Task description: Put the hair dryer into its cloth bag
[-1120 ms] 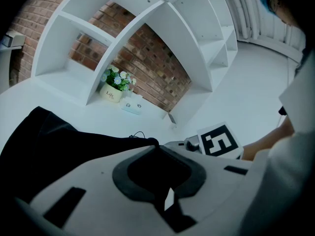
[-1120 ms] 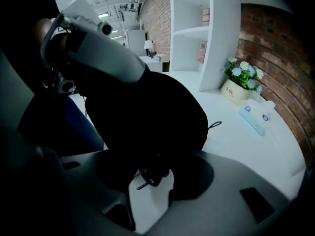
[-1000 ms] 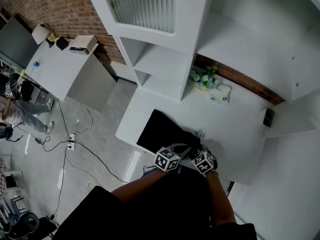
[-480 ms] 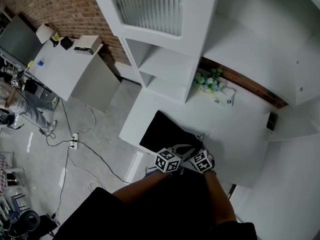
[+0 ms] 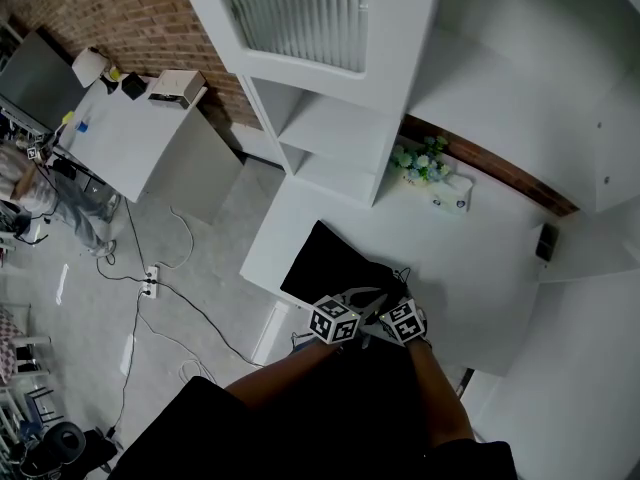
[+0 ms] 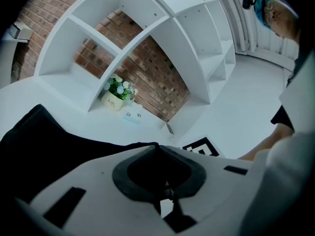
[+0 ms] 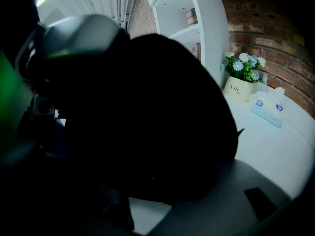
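Your left claw [image 6: 158, 146] is clenched on a thin edge of the cloth bag [image 5: 325, 268], its jaws nearly together with black fabric nipped at the tips. Your right claw [image 7: 152, 191] has just been widening. Its jaws stand apart with the bag's dark bulk between them, not visibly pressed. The bag lies on the white surface [image 5: 470, 258], just ahead of both claws. No hair dryer shows bare, and the swollen cloth suggests it is inside. Expect limp, slippery fabric around a hard, fairly heavy lump. Grip the hem rather than the middle, and support the bulge from beneath, or it may slide back out.
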`<state>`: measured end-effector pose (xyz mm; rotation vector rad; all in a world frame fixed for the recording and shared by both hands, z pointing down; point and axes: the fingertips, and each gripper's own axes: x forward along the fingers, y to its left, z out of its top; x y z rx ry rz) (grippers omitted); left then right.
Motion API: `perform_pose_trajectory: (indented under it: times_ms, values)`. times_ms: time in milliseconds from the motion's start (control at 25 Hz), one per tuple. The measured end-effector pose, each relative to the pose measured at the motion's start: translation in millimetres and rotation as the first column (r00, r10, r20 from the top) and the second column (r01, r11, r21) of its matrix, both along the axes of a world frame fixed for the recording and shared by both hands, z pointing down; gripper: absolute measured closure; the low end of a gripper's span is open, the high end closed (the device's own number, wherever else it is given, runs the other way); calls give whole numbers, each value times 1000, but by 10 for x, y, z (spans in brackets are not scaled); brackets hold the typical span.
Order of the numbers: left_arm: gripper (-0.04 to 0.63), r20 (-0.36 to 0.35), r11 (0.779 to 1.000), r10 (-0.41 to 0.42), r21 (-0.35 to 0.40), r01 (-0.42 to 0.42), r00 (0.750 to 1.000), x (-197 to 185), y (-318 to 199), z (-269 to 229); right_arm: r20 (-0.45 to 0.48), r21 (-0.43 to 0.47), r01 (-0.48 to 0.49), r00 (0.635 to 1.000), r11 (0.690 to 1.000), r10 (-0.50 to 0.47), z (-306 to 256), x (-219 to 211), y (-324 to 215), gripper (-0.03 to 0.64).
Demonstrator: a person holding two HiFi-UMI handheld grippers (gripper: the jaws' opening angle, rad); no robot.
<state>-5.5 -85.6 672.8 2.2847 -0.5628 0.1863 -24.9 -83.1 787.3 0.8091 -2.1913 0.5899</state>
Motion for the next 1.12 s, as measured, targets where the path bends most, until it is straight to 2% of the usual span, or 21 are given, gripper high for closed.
perform_pose_trajectory:
  times_ms: [200, 440, 760, 880, 1120]
  values:
    - [558, 20, 999, -43, -29, 43, 999, -102, -62, 81, 29, 17, -25, 999, 1000, 24, -173, 189, 48, 391]
    - [558, 21, 998, -41, -47, 42, 999, -99, -42, 117, 106, -45, -42, 993, 998, 46, -197, 296, 155, 399]
    - [558, 21, 997, -47, -56, 48, 999, -116, -49, 116, 10, -59, 46, 999, 997, -46, -78, 283, 354, 462]
    - [558, 23, 997, -45, -58, 46, 999, -119, -38, 113, 22, -30, 39, 999, 999, -38, -60, 289, 335, 517]
    - [558, 17, 998, -39, -49, 40, 999, -70, -25, 102, 43, -35, -13, 999, 999, 14, -105, 254, 220, 520]
